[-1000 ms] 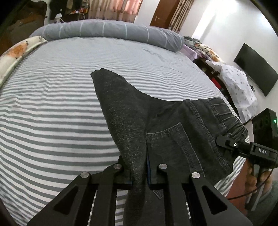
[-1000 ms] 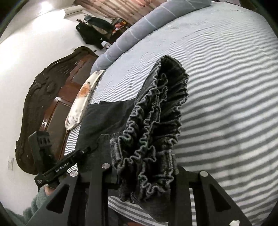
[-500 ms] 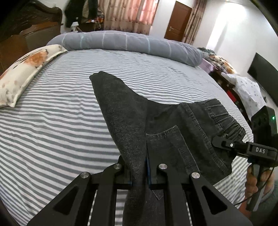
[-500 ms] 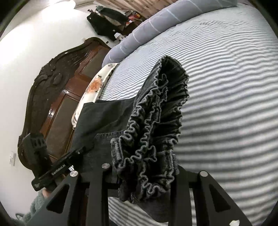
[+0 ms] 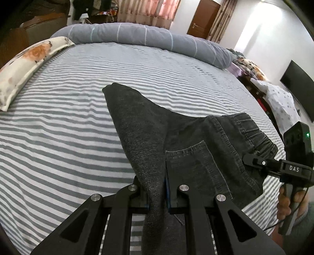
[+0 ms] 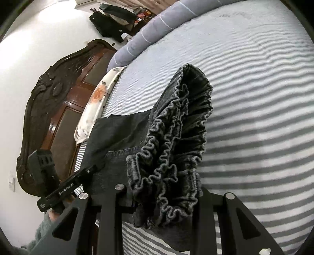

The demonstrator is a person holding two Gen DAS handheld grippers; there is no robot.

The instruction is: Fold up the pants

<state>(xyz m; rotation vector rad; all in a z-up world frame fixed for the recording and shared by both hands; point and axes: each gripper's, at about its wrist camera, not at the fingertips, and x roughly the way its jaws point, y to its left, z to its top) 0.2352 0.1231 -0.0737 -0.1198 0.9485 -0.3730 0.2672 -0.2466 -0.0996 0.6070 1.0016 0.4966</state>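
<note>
Striped bed (image 5: pixel 58 137), floral pillow (image 5: pixel 25 64), pants (image 5: pixel 186 147) pinched.

Black grippers (image 5: pixel 157 196) with silver screws (image 5: pixel 184 187), white "DAS" lettering, green light (image 5: pixel 307 134); fuzzy grey-green sleeve (image 6: pixel 40 233).

Home bedroom, striped bed (image 5: pixel 78 121), floral pillow (image 5: pixel 25 64), carved wooden headboard (image 6: pixel 51 109), wall television (image 5: pixel 298 86), curtains (image 5: pixel 147 9)

Far side: striped bed (image 5: pixel 58 137) lies open
Left edge: floral pillow (image 5: pixel 25 66)
Head: rolled blanket (image 5: pixel 149 37)
</note>
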